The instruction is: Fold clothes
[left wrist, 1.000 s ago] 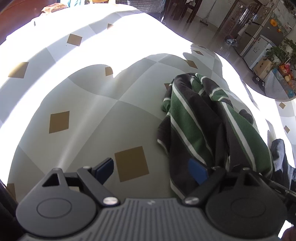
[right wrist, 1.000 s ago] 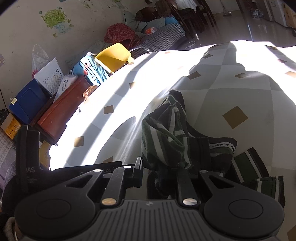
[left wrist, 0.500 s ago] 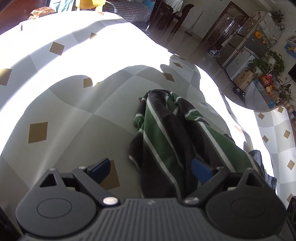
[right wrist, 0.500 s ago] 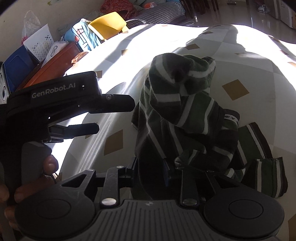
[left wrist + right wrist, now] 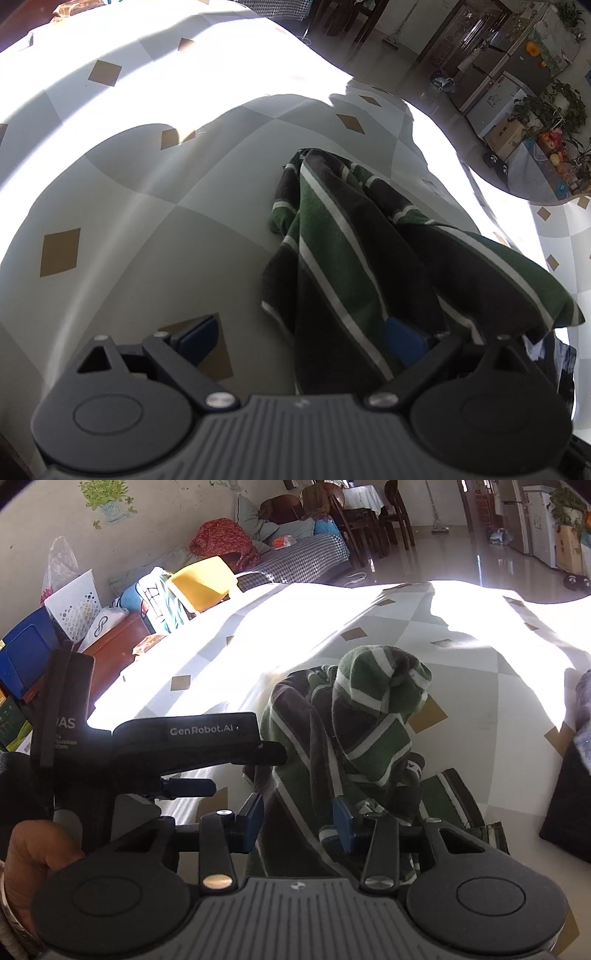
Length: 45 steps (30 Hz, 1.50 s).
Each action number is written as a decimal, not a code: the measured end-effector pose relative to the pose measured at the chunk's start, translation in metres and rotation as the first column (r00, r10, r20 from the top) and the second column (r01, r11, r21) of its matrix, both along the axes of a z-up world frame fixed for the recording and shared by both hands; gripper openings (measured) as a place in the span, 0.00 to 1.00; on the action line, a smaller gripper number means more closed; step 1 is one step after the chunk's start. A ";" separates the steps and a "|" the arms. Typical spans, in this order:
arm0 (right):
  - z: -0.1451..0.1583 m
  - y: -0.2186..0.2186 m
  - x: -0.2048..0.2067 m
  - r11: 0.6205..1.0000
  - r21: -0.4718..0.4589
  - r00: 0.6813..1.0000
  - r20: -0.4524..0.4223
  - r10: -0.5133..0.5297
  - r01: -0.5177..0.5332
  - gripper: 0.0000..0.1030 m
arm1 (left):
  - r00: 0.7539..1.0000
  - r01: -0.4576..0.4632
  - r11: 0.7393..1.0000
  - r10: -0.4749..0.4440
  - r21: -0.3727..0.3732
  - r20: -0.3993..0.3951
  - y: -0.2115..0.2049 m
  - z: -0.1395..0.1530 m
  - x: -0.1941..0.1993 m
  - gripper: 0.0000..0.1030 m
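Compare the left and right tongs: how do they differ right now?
Left tongs gape wide, having just opened; right tongs stand narrower, also just opening. The striped garment drapes over one left finger only; it hangs between both right fingers. Both have blue pads.

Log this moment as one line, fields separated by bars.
left gripper: open, beside shirt | right gripper: just been opening, shirt between | shirt: bunched on table, unfolded

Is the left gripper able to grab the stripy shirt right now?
Probably yes. The left gripper is wide open, and the shirt already lies between its fingers with nothing in the way. The right gripper, whose jaws have just been opening, sits close beside it.
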State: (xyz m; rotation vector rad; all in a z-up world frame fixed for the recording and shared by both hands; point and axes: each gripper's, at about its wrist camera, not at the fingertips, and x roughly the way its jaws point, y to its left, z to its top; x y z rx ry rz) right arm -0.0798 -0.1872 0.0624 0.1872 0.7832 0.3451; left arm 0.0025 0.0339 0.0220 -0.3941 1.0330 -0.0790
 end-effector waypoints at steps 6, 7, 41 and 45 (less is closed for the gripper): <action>-0.005 -0.016 0.012 0.989 -0.002 0.989 -0.020 -0.147 0.147 0.47 | 0.999 0.037 0.995 -0.038 0.087 0.008 -0.011 -0.007 0.000 0.95; -0.007 -0.019 0.014 0.985 0.001 0.985 -0.028 -0.173 0.173 0.47 | 0.999 0.039 0.995 -0.040 0.093 0.010 -0.012 -0.007 -0.001 0.95; -0.043 -0.039 0.047 0.915 0.174 0.925 -0.182 -0.333 0.363 0.22 | 0.977 0.193 0.957 -0.208 0.216 0.052 -0.027 -0.008 -0.018 0.77; -0.036 -0.042 0.043 0.910 0.220 0.932 -0.175 -0.318 0.352 0.20 | 0.966 0.232 0.947 -0.250 0.220 0.057 -0.032 -0.002 -0.023 0.60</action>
